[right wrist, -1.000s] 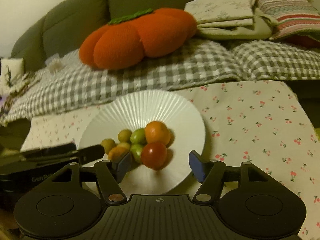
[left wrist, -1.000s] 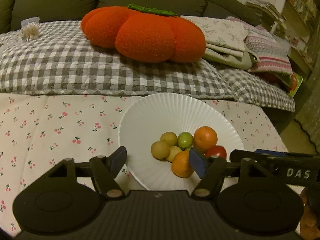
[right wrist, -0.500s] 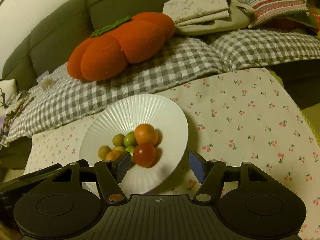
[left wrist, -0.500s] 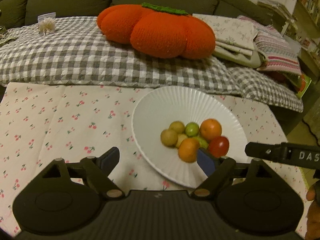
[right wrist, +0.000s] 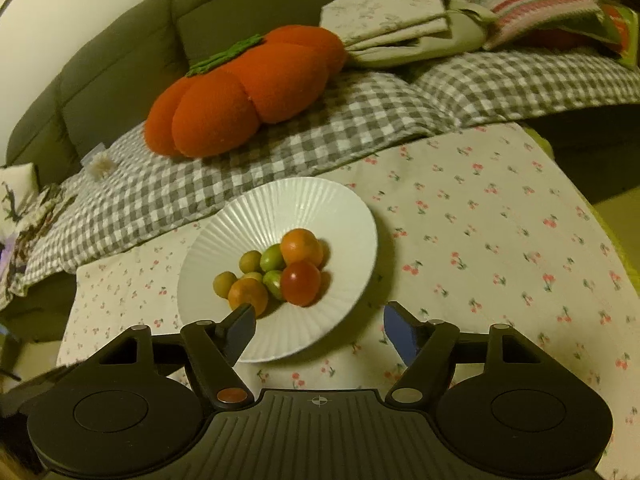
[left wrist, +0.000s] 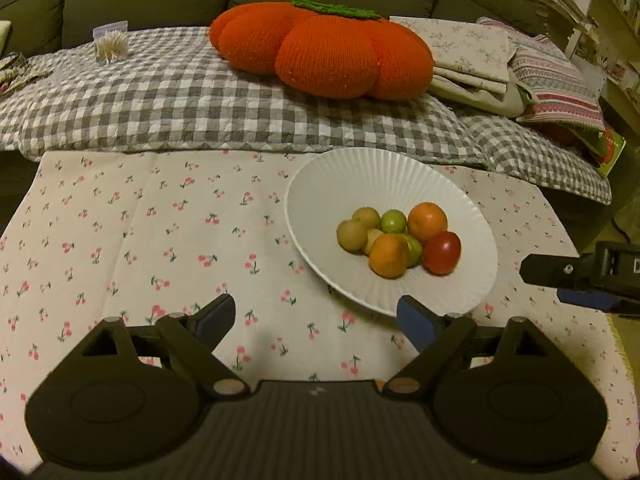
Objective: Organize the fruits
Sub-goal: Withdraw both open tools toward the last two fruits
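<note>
A white ribbed plate [left wrist: 360,176] [right wrist: 280,208] sits on the cherry-print tablecloth [left wrist: 140,232] [right wrist: 500,220]. Heaped on it are two oranges [left wrist: 427,222] [right wrist: 301,246], a red tomato [left wrist: 442,253] [right wrist: 300,282] and several small green and yellow fruits [left wrist: 352,235] [right wrist: 250,261]. My left gripper [left wrist: 316,322] hangs over the cloth in front of the plate, jaws opening, nothing between them. My right gripper [right wrist: 320,330] hovers at the plate's near rim, jaws opening and empty; it also shows at the right edge of the left wrist view [left wrist: 584,280].
Behind the table a grey checked blanket [left wrist: 160,100] covers a dark sofa, with a big orange pumpkin cushion [left wrist: 328,48] [right wrist: 248,88] and folded linens [left wrist: 472,56] on it. A small white tuft [left wrist: 112,46] lies far left. The table edge drops off at the right.
Both grippers have drawn back from the plate and opened wider. The fruit pile has not moved. The right view has rolled, tilting the scene.
</note>
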